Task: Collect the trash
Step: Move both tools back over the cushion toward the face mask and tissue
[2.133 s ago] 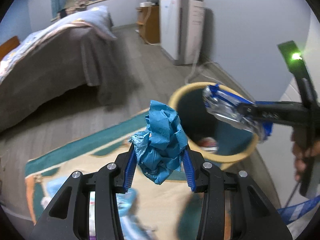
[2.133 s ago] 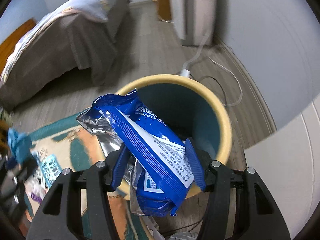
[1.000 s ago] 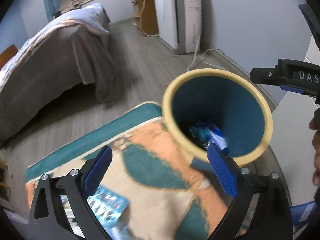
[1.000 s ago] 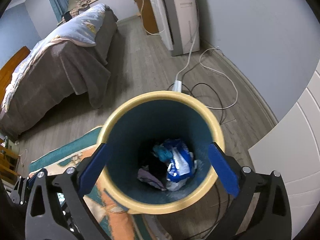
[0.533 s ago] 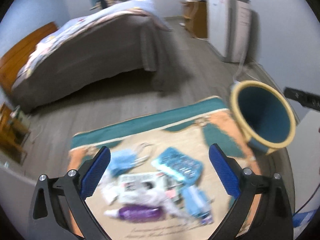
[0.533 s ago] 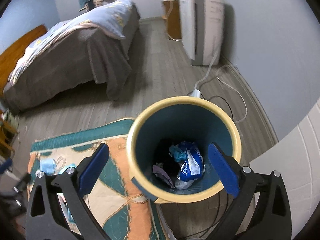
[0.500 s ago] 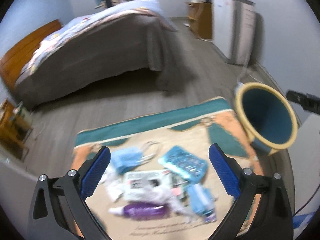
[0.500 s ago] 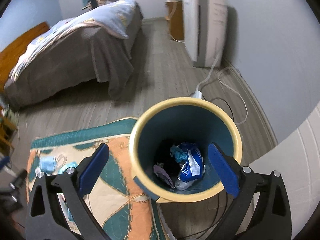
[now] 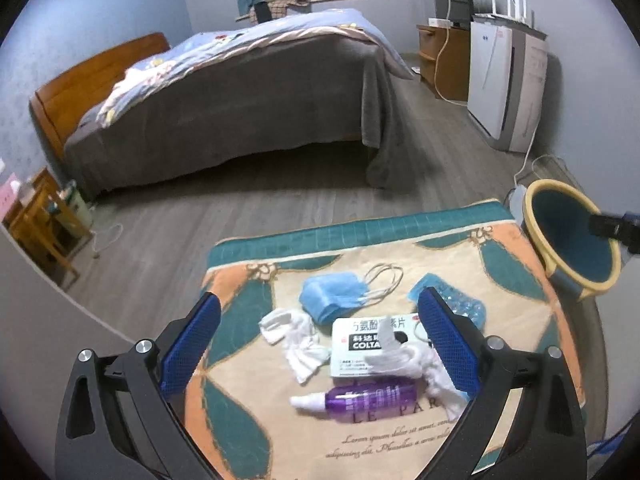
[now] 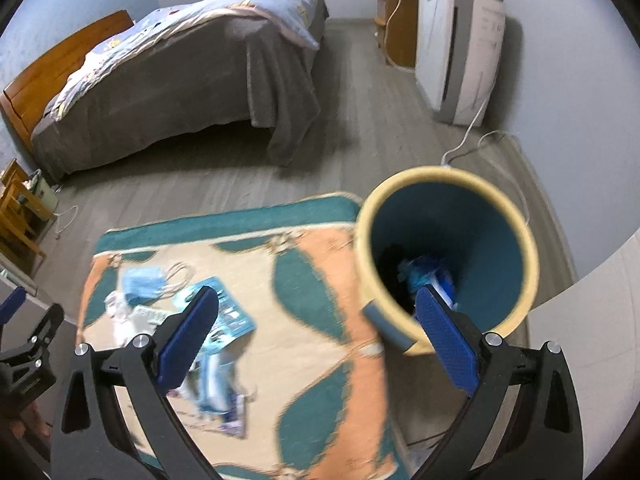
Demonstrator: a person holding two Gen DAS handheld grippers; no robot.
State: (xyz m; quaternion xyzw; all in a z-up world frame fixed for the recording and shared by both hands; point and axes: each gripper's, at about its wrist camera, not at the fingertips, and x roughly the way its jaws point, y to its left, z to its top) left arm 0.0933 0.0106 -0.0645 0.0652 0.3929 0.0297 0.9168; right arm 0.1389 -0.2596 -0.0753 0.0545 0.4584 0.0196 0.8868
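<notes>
My left gripper (image 9: 320, 332) is open and empty above a pile of trash on the rug (image 9: 500, 264): a blue face mask (image 9: 332, 294), white crumpled tissues (image 9: 298, 340), a white medicine box (image 9: 360, 344), a purple bottle (image 9: 368, 398) and a blue blister pack (image 9: 460, 300). The bin (image 9: 572, 236), yellow-rimmed and blue inside, stands at the rug's right edge. My right gripper (image 10: 316, 326) is open and empty, left of the bin (image 10: 444, 256), which holds a blue wrapper (image 10: 434, 276). The trash pile (image 10: 176, 308) shows blurred at its left.
A bed (image 9: 240, 108) with a grey cover stands beyond the rug. A white appliance (image 9: 504, 84) and a wooden cabinet (image 9: 440, 56) line the right wall, with a cable (image 10: 492, 148) on the floor. A wooden side table (image 9: 40, 224) is at left.
Both grippers dropped their trash into the bin and opened. Both have since swung left, away from the bin, the left one to above the trash pile.
</notes>
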